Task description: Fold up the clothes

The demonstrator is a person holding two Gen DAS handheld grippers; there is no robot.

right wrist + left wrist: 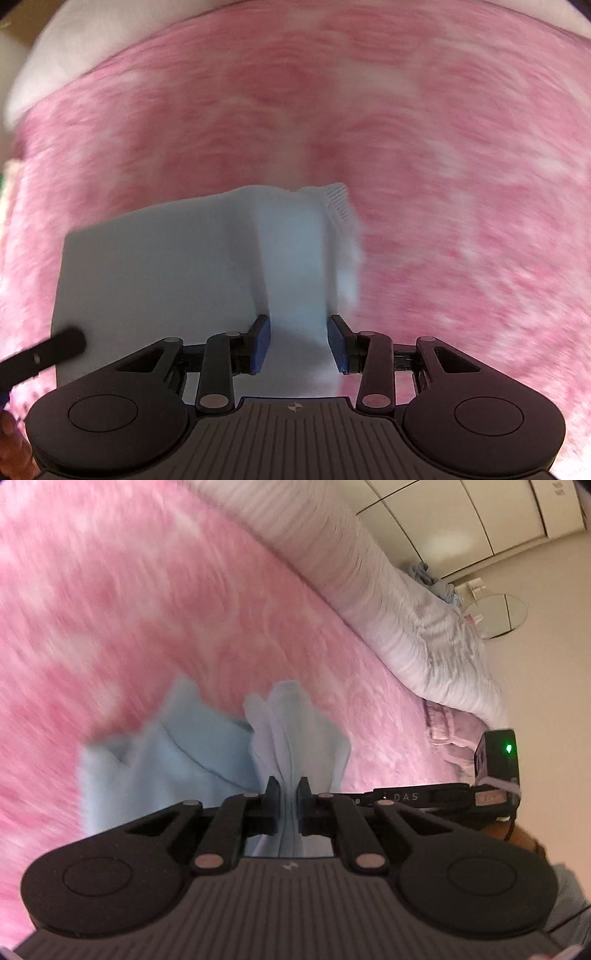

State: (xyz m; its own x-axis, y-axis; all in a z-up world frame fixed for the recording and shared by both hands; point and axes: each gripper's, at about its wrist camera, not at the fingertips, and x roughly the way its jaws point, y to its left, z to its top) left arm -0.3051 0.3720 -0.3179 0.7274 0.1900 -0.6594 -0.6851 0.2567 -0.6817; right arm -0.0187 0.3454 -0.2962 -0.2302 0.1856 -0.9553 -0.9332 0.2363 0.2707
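A pale blue garment (192, 760) lies on a fluffy pink blanket (147, 609) spread over a bed, with both handheld tools bearing on it. In the left wrist view, the left claw (287, 794) has clamped down on a gathered ridge of the blue cloth, its black pads pressing the bunched fabric from both sides; the pinched fold runs straight away from the claw and fans out toward the middle of the blanket, while the rest of the garment trails off to the picture's left. In the right wrist view, the right claw (300, 341) stands about half open, its blue pads (263, 341) flanking a folded band of the same garment (159, 266); the band's long axis runs straight away from the claw, ending in a ribbed edge (338, 201) at the far end. Whether the pads actually press the cloth cannot be told. The garment's broad flat part lies to the left of that claw. A rumpled white duvet (388, 602) borders the blanket, with a pale wardrobe (461, 520) beyond.
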